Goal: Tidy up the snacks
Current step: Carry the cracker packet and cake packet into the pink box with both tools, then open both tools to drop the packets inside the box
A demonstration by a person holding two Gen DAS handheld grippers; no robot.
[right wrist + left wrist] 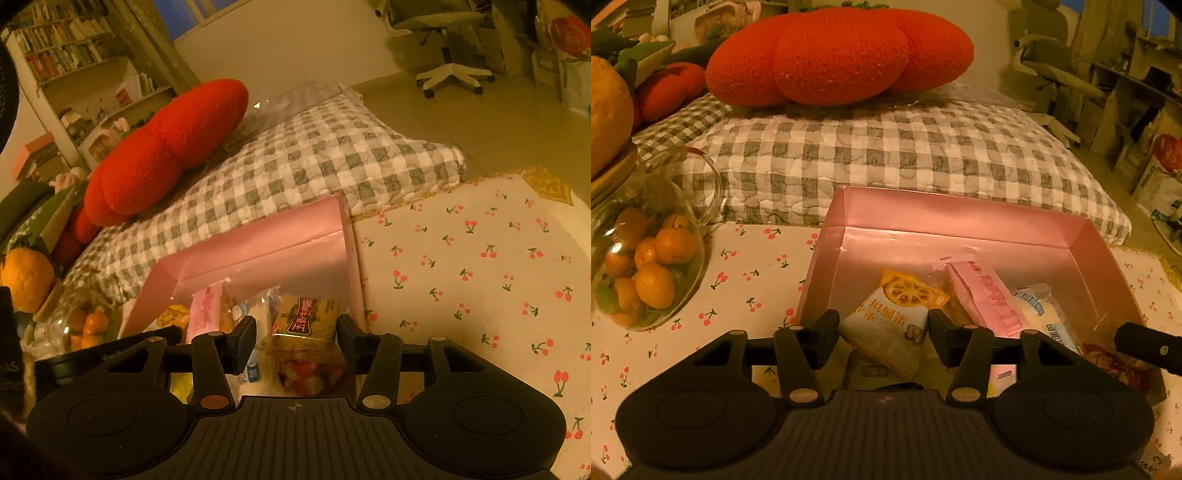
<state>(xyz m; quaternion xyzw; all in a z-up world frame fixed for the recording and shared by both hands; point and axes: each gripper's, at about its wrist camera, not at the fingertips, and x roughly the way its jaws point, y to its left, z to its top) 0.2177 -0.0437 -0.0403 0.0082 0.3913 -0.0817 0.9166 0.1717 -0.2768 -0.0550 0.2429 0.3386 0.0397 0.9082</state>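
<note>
Several snack packets (890,325), printed Chinese characters, pink box (960,218)

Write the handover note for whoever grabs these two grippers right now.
Left gripper: jaws around the white-and-orange snack packet in the pink box; contact unclear.
Right gripper: jaws around the yellow-topped clear packet, same box; grip also unclear.
Also in the box: pink packet, white-and-blue packet.
Done: the snacks in view are in the box.
Left: not clear; no loose snacks show on the cherry-print cloth.
</note>
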